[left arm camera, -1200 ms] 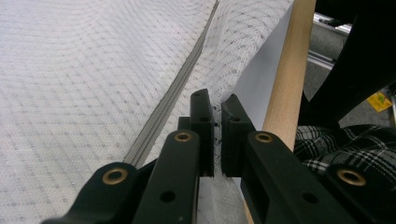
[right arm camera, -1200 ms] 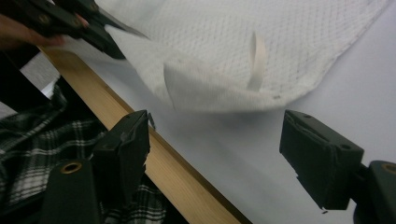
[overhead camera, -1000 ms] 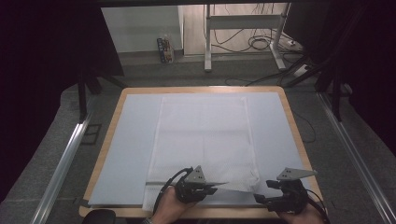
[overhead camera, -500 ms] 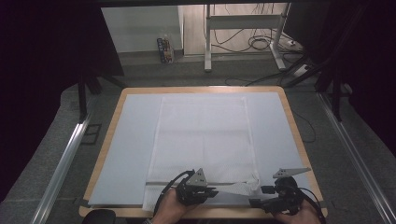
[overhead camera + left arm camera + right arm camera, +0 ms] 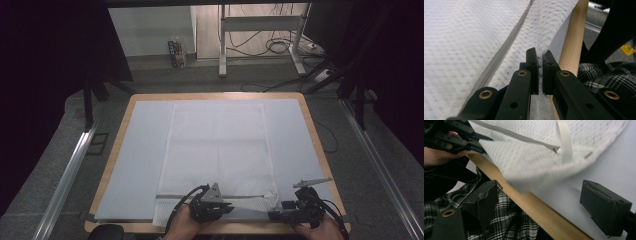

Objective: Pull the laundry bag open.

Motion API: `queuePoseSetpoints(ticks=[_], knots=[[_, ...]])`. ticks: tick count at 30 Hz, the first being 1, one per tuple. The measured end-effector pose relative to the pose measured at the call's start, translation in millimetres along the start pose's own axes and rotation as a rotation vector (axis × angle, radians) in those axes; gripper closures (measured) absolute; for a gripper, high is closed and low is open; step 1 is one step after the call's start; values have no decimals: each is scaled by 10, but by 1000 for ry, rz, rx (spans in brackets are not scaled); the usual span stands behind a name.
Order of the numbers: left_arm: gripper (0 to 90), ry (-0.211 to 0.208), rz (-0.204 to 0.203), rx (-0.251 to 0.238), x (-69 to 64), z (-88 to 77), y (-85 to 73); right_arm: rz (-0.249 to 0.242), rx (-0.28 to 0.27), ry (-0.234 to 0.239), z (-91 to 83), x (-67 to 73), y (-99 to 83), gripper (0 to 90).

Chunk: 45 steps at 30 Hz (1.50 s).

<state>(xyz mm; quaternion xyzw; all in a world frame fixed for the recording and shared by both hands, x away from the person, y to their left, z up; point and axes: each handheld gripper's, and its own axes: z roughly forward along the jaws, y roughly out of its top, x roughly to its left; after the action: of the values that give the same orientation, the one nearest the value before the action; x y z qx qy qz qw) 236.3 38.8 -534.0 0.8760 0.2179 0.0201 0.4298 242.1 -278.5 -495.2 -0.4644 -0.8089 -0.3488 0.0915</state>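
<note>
A white mesh bag (image 5: 217, 145) with a grey zipper (image 5: 210, 196) lies flat on a pale mat (image 5: 140, 160). My left gripper (image 5: 229, 206) holds the bag's near edge, and in the left gripper view its jaws (image 5: 540, 65) are shut on the mesh fabric (image 5: 549, 30) beside the zipper (image 5: 499, 57). My right gripper (image 5: 276, 216) sits at the bag's near right corner. Its jaws (image 5: 544, 205) have just been opening and stand wide apart with nothing gripped. The lifted corner (image 5: 536, 165), the zipper pull (image 5: 555, 149) and a white loop (image 5: 564, 140) lie ahead of them.
The wooden table (image 5: 320, 150) rim runs close under both grippers (image 5: 544, 217). A person's plaid garment (image 5: 506, 220) is just below the near edge. Metal rails (image 5: 70, 170) flank the table, and cables and a desk frame (image 5: 260, 30) stand behind it.
My right gripper has shifted a little to the left, toward the bag's near right corner. The left gripper has kept its hold in the same place.
</note>
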Motion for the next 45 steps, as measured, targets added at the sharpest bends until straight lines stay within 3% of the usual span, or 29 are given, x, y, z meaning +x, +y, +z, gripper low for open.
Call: queuePoseSetpoints(ticks=[6,9,14,17,21,24,26,28,31,35,39,45], knots=[[866,-15,16,10,-31,28,-7,15,7,67,59,26,25,142],[864,-8,45,30,-66,47,-16,14,-1,75,66,33,49,143],[857,20,91,46,-125,69,-14,60,-13,69,91,-50,110,178],[850,44,133,61,-165,82,-16,109,-25,77,122,-121,139,255],[841,47,158,64,-186,88,-14,124,-31,49,146,-155,131,462],[823,39,160,65,-188,93,-15,97,-17,23,172,-145,115,654],[786,10,156,63,-172,85,-15,65,-12,9,180,-127,103,774],[706,-29,153,60,-145,65,-12,28,-22,-3,173,-108,96,834],[572,-87,112,35,-69,-13,-16,-24,-44,-9,153,-82,91,848],[402,-136,56,3,102,-201,-25,-86,-68,-10,136,-71,76,851],[312,-124,25,-7,202,-286,11,-140,-108,2,109,-70,52,852],[318,-70,47,-3,303,-301,208,-229,-172,-2,56,-19,48,853]])
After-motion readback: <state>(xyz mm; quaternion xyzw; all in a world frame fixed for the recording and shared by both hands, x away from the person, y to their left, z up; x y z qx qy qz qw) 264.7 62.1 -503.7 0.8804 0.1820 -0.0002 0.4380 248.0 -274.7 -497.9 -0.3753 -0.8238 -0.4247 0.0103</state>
